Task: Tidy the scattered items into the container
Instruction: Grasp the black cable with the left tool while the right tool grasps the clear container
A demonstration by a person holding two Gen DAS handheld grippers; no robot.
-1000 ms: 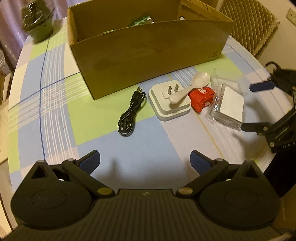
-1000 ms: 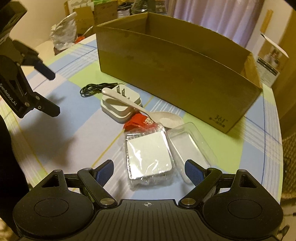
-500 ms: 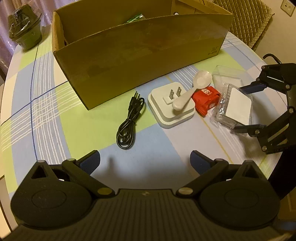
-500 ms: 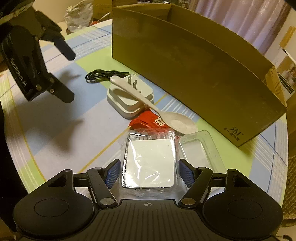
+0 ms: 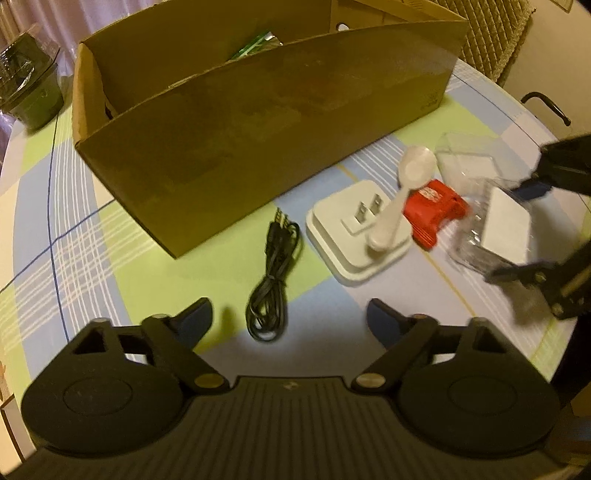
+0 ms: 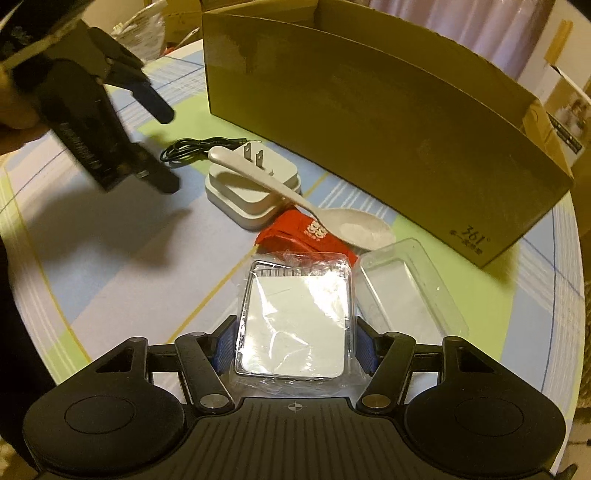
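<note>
A long cardboard box (image 5: 258,147) (image 6: 369,110) stands open-topped across the back of the checked table. In front of it lie a coiled black cable (image 5: 271,280), a white plug adapter (image 5: 354,236) (image 6: 251,192) with a white spoon (image 5: 402,195) (image 6: 314,210) resting across it, and a red packet (image 5: 432,214) (image 6: 303,232). My left gripper (image 5: 290,321) (image 6: 166,147) hangs open just short of the cable. My right gripper (image 6: 294,343) (image 5: 513,230) is shut on a plastic-wrapped white box (image 6: 295,317) (image 5: 502,229), with one pad pressed against each side.
An empty clear plastic tray (image 6: 406,295) (image 5: 465,155) lies right of the wrapped box. A dark green tub (image 5: 29,92) sits at the table's back left. A woven chair back (image 5: 495,33) stands behind the box. The round table edge curves close on the right.
My right gripper slid forward around the wrapped white box and its fingers closed onto its sides. My left gripper came down toward the black cable, still open.
</note>
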